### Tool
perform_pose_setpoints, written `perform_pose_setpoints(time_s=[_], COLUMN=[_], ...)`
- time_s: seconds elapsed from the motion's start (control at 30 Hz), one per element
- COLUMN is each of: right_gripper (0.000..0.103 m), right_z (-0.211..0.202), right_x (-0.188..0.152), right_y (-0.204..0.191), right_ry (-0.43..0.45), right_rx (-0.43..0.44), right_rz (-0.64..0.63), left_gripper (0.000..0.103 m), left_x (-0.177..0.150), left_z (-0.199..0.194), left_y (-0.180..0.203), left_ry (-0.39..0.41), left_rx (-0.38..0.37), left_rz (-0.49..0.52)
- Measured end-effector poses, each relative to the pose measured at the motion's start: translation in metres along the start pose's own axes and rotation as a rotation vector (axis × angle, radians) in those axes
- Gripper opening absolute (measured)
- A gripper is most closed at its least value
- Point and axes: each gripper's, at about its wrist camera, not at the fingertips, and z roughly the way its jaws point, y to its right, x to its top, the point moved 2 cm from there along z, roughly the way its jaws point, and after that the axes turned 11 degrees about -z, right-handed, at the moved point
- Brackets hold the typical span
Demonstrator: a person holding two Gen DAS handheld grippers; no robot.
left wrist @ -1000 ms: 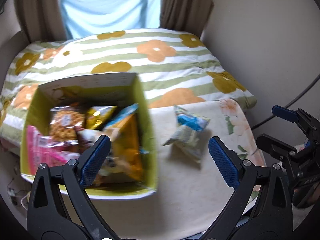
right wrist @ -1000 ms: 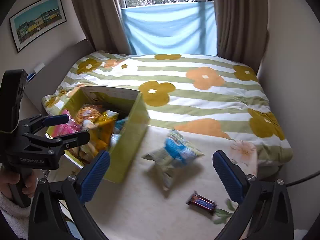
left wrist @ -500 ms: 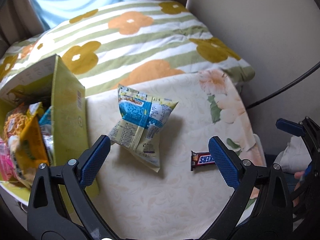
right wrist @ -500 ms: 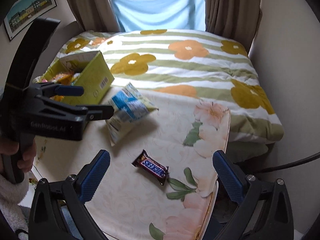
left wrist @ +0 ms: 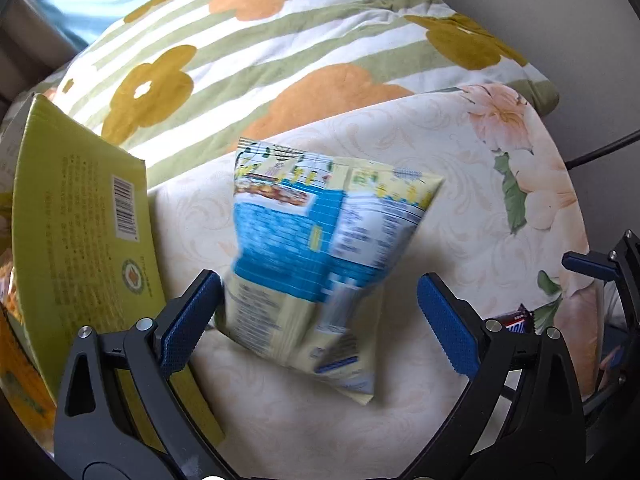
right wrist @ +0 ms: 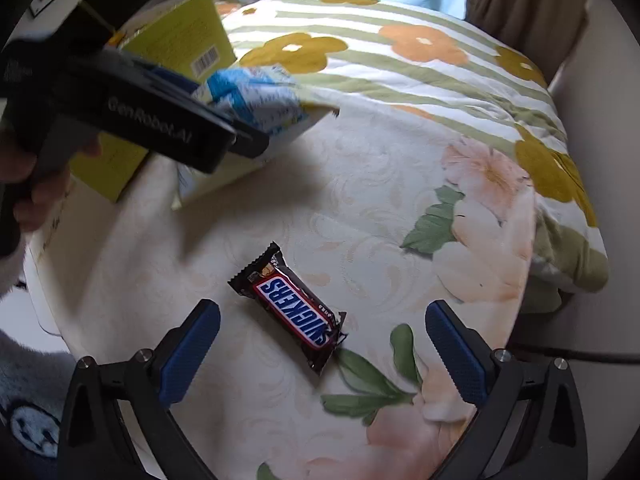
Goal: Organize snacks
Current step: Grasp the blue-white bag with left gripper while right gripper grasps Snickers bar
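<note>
While both grippers hang over their snacks with fingers spread wide and nothing in them, this looks like the line-up-and-grab step.

Left gripper [left wrist: 320, 320] has the chip bag [left wrist: 324, 248] sitting right between its fingers, the left pad almost touching the bag's lower corner and the right pad a bit clear of it, so I'd come straight down and pinch the puffy middle, not the crimped edge, or it'll probably slip. Watch the green box [left wrist: 84, 236] just beside the left finger. Right gripper [right wrist: 322, 346] is over the Snickers [right wrist: 294, 308], which lies diagonally on the floral surface [right wrist: 360, 200], nearer the left finger. I'd twist the wrist to close across the bar's short side.
</note>
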Motion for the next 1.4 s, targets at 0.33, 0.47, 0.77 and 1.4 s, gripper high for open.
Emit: perform_pose_setpoints(time_s=[0.33, 0.47, 0.77, 1.4], right_gripper=[0.102, 0.102, 0.080, 0.031], right_z=[0.019, 0.023, 0.036, 0.020], right_x=[0.004, 0.006, 0.007, 0.011], right_y=[-0.007, -0.008, -0.014, -0.018], right_ry=[-0.045, -0.057, -0.112, -0.070], right_rx=[0.009, 0.006, 0.025, 0.021], right_rz=[-0.170, -0.214, -0.298, -0.292], left_gripper=[0.098, 0.084, 0.063, 0.058], left_x=[0.005, 0.002, -0.003, -0.009], left_z=[0.026, 0.031, 0.026, -0.006], left_y=[-0.007, -0.009, -0.008, -0.013], left_ry=[-0.088, -0.107, -0.078, -0.002], left_rx=[-0.020, -0.035, -0.074, -0.092], left_rz=[0.007, 0.014, 0.027, -0.032])
